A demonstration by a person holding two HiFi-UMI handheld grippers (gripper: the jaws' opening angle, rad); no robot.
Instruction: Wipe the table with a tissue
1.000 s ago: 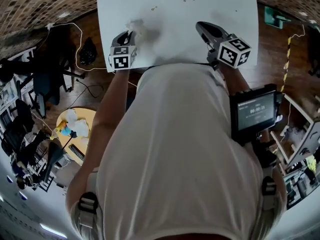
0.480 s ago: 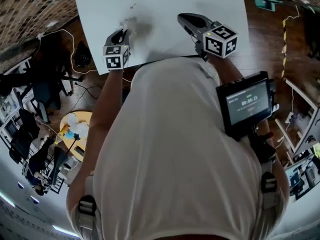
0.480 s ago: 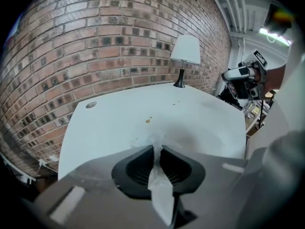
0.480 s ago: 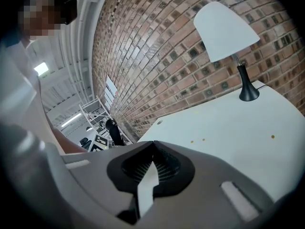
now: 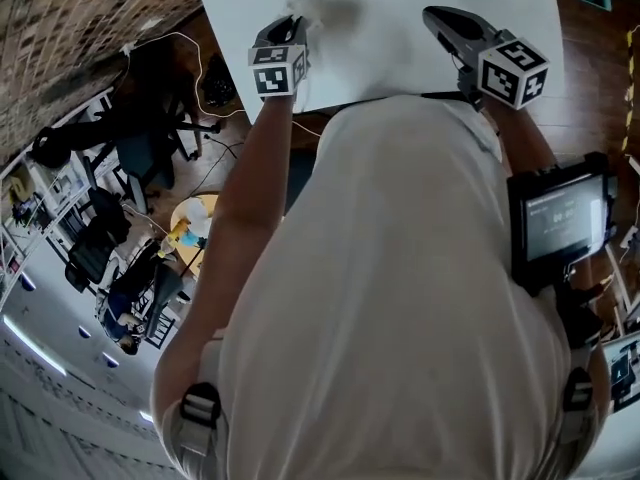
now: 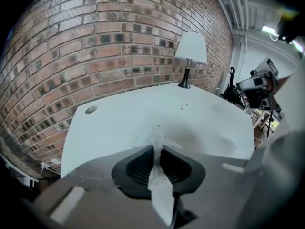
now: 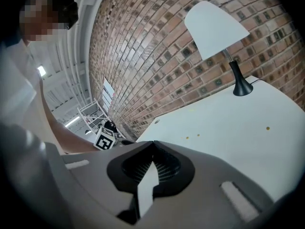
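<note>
While left tongs (image 6: pixel 157 148) pinch crumpled white tissue (image 6: pixel 161 194) on table (image 6: pixel 119 118), right tongs (image 7: pixel 152 145) clenched.

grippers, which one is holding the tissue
The left gripper: a white tissue is pinched between its closed jaws over the table. The right gripper has its jaws together with nothing between them.

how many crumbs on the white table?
3. One small brown crumb just ahead of the white tissue pinched in the left claw; two more farther, toward the black-stemmed lamp. Others may hide under the tissue.
</note>
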